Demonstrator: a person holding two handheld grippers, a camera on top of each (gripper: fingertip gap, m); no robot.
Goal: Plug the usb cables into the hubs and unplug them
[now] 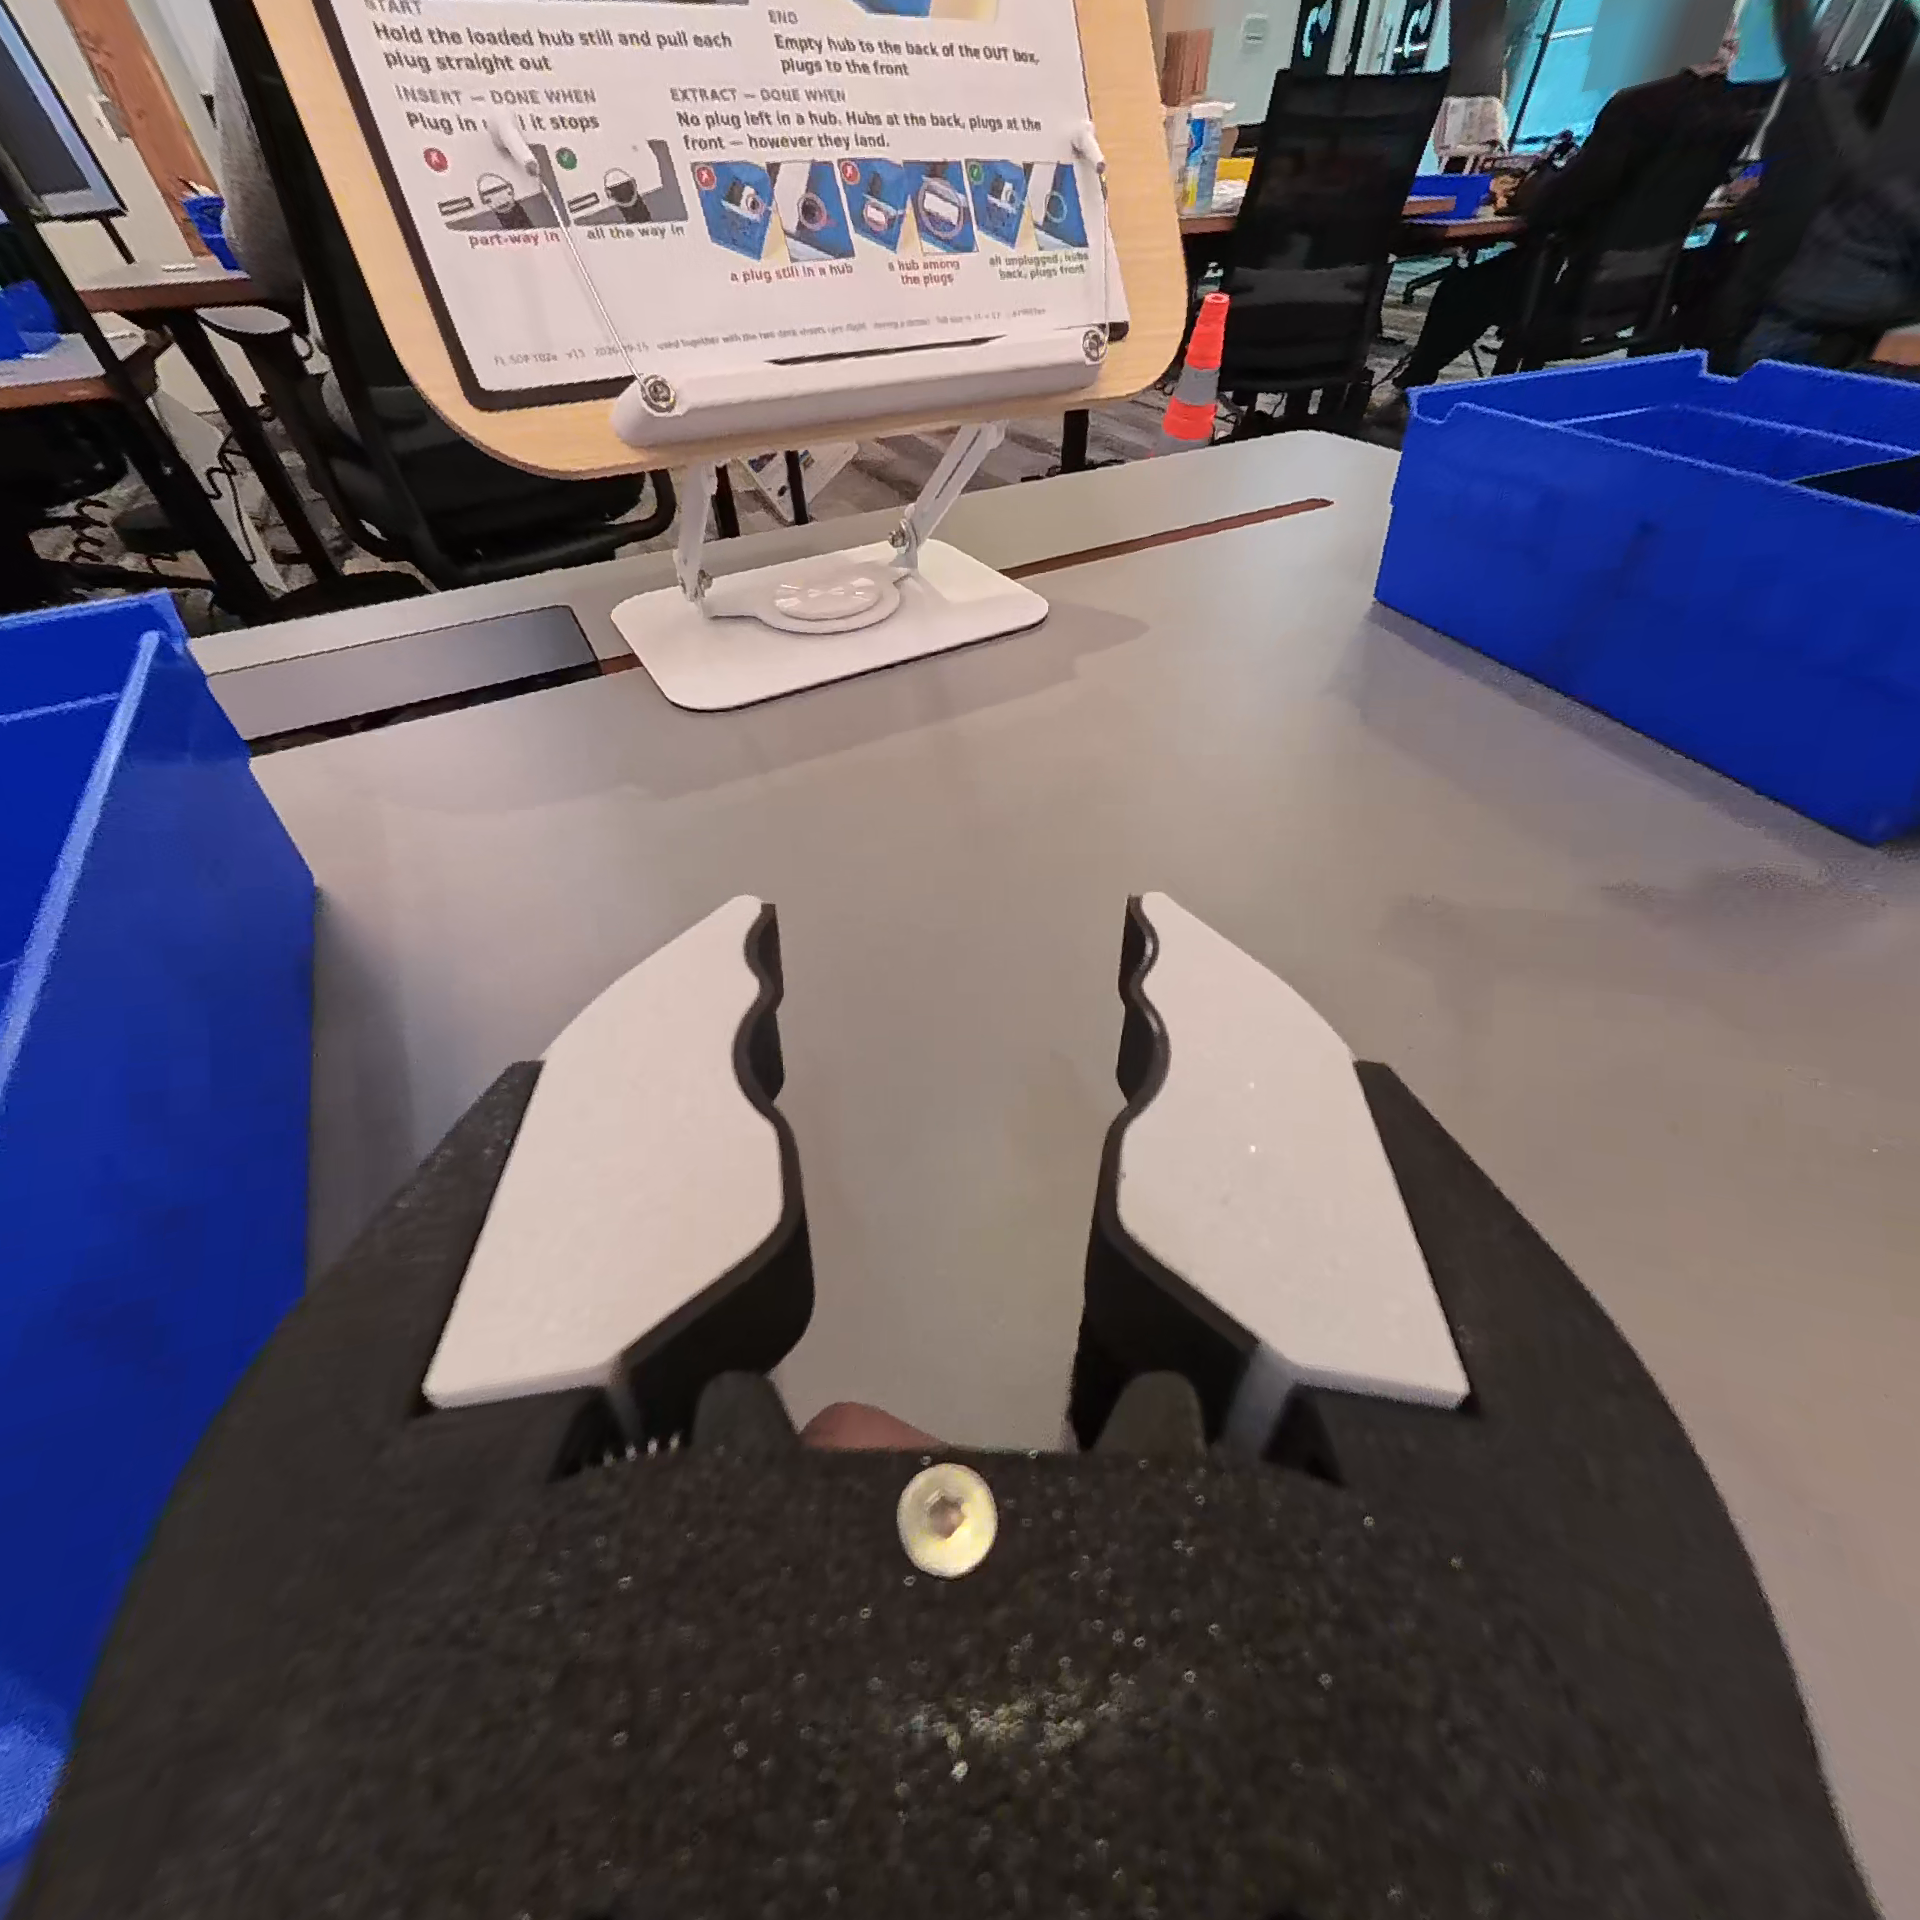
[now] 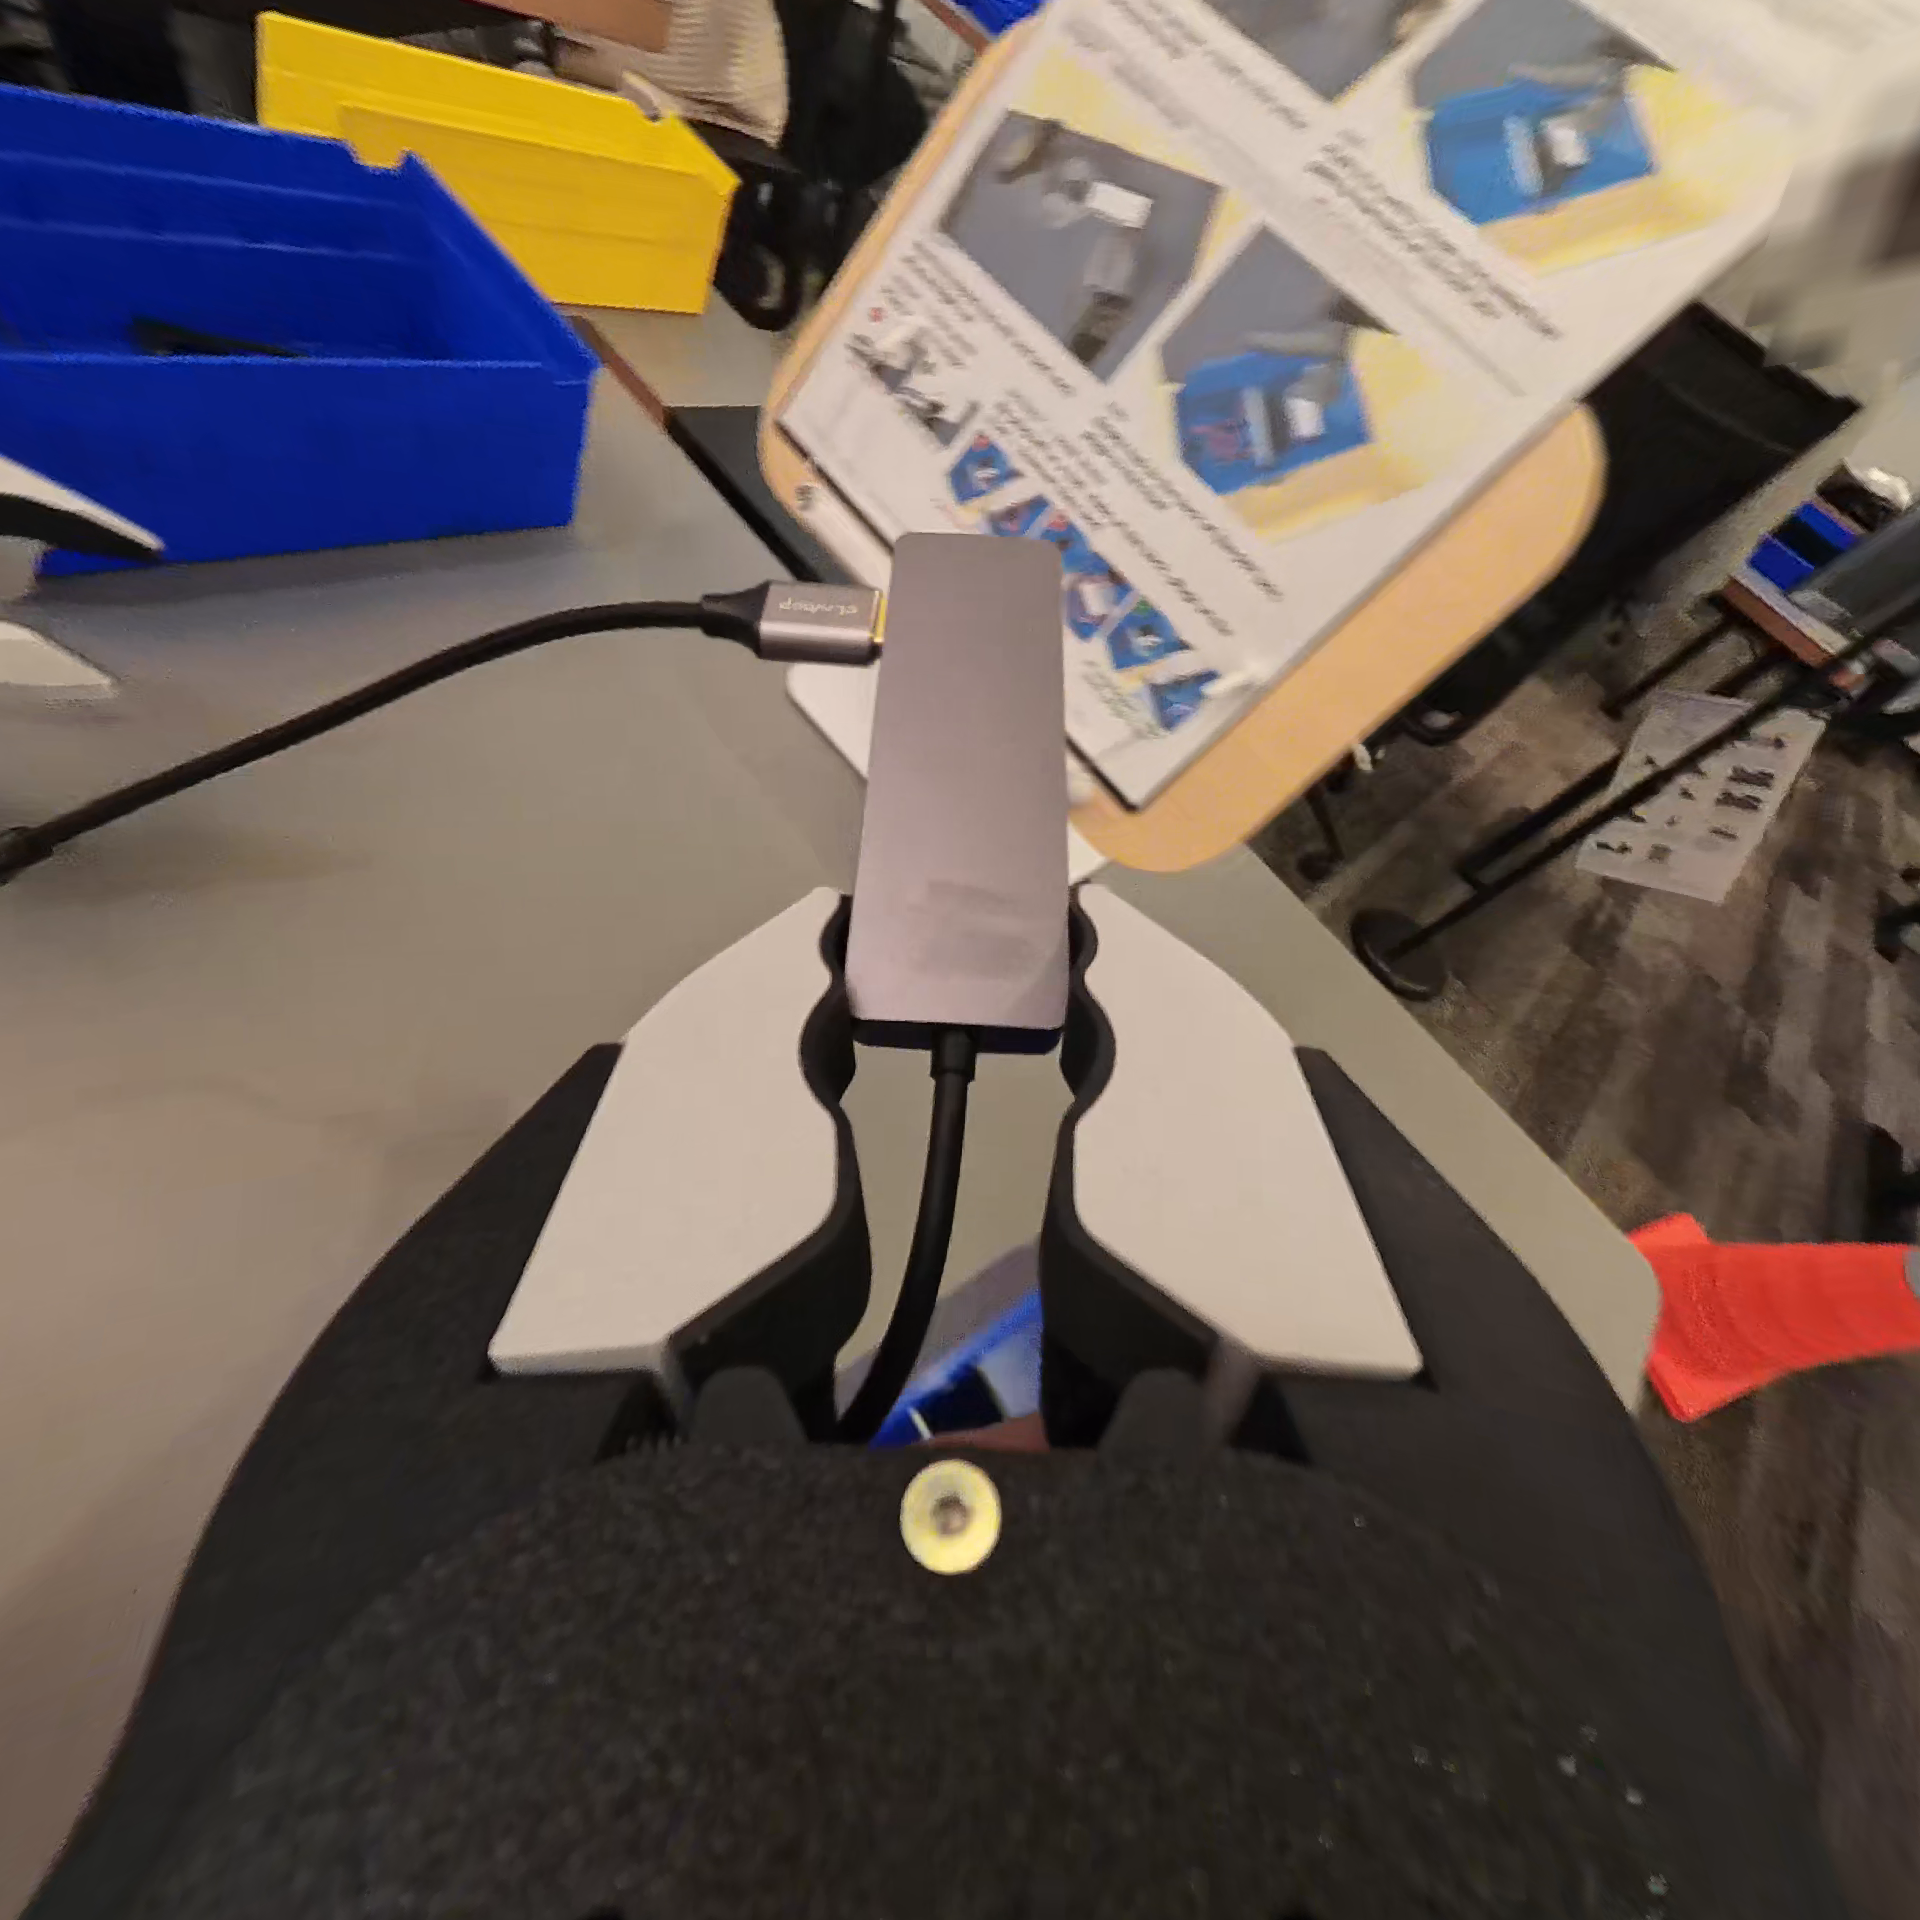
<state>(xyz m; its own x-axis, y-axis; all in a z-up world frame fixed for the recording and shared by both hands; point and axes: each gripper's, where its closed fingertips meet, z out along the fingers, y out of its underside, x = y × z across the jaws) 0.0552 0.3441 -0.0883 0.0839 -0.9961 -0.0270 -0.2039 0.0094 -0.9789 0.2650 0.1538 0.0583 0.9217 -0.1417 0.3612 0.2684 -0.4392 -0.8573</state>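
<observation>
**Right claw gripping USB hub, one cable plugged; left claw empty**

Item 1. Right gripper: fingers closed on the near end of a grey aluminium USB hub, which stands out forward from the fingertips, raised above the grey table. The hub's own black lead runs back from its near end, between the fingers, toward the claw's base.

Item 2. USB cable plug, grey metal shell: seated in the hub's left side near its far end. Its black cable trails left and down toward the table.

Item 3. Left gripper: jaws spread apart, nothing between them, over bare table.

Item 4. Blue bins: one close at the left claw's left, one ahead to its right; another ahead-left of the right claw, a yellow bin beyond that.

Item 5. Instruction sheet on a wooden stand, straight ahead of the left claw; ahead-right of the right claw, blurred. White base on table.

Item 6. Orange cone, beyond the table's far edge.
</observation>
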